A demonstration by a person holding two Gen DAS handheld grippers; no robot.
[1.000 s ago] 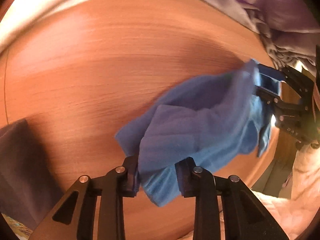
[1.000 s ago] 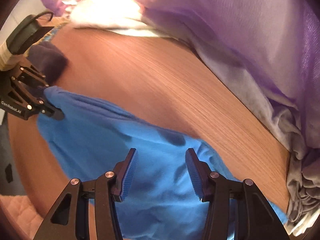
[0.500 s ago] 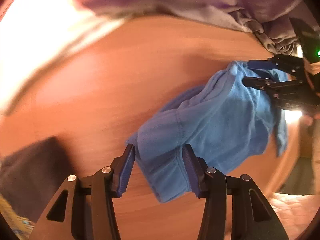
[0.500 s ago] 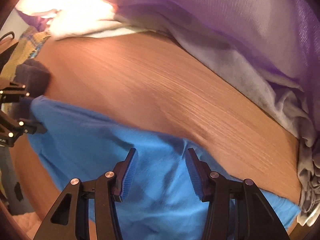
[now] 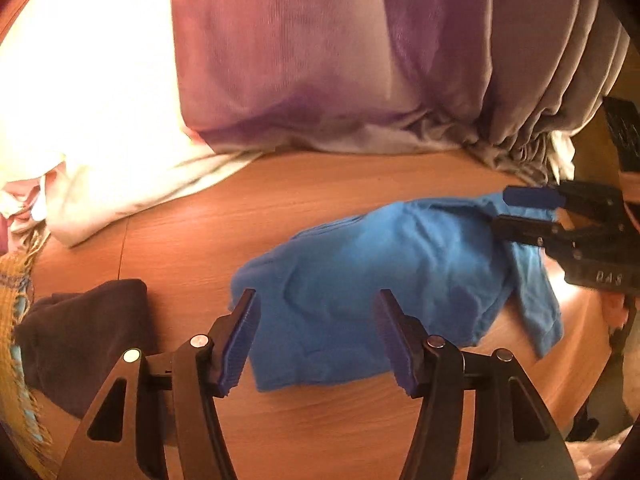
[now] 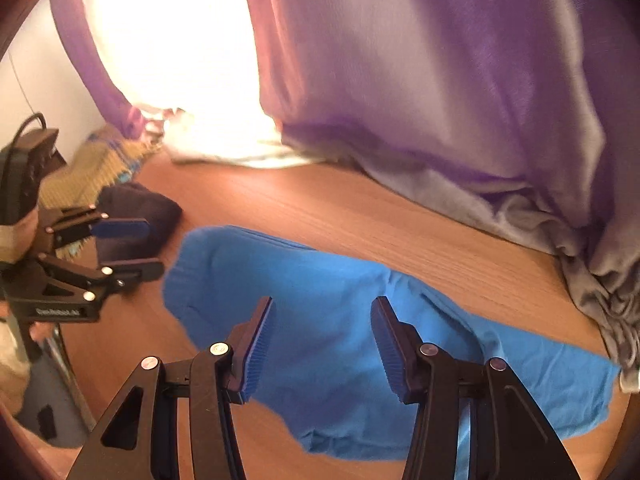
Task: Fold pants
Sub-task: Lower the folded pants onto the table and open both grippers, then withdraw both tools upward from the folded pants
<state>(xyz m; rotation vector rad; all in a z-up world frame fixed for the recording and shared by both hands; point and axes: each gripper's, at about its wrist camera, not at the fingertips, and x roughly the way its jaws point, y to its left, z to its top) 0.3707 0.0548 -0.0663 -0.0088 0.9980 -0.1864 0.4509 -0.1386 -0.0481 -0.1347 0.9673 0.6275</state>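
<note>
The pants [image 6: 320, 320] lie crumpled on the desk [image 6: 360, 216], long axis running between the 2 tongs, both spread and holding nothing: left tongs [image 5: 316, 336], just opened, over 1 end; right tongs [image 6: 322, 350] above the middle.

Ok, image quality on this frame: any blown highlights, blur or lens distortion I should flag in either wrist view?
Left wrist view: white cloth at upper left is blown out, warm orange cast overall, fisheye bends the table edge. Right wrist view: the bright patch at top is clipped to white, the purple curtain is softly blurred, the blue pants stay fairly sharp.
</note>
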